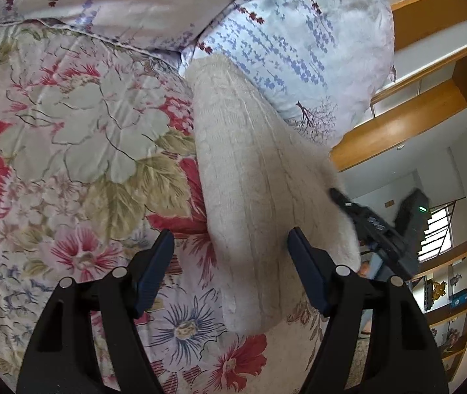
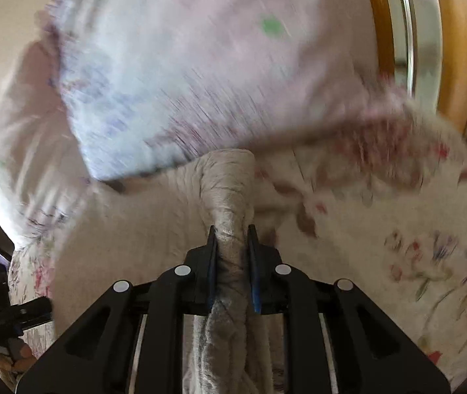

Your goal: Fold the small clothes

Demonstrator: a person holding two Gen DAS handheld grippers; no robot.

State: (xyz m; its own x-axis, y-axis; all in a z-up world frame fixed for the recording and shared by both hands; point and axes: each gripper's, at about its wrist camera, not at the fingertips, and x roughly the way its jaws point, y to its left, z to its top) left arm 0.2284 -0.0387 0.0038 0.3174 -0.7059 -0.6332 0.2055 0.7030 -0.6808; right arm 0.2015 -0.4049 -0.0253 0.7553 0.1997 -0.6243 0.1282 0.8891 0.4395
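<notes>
A cream cable-knit garment (image 1: 250, 180) stretches across the floral bedspread (image 1: 69, 131) from the pillow toward the right. My left gripper (image 1: 230, 239) is open, its jaws on either side of the knit's near part, not closed on it. My right gripper (image 2: 232, 233) is shut on a bunched fold of the same cream knit (image 2: 230, 197). The right gripper also shows in the left wrist view (image 1: 371, 220) at the garment's right edge. The right wrist view is motion-blurred.
Two pale floral pillows (image 1: 299, 39) lie at the head of the bed, right behind the garment. Wooden shelving (image 1: 430, 82) stands to the right, beyond the bed's edge. The left gripper shows in the right wrist view (image 2: 10, 318) at the lower left.
</notes>
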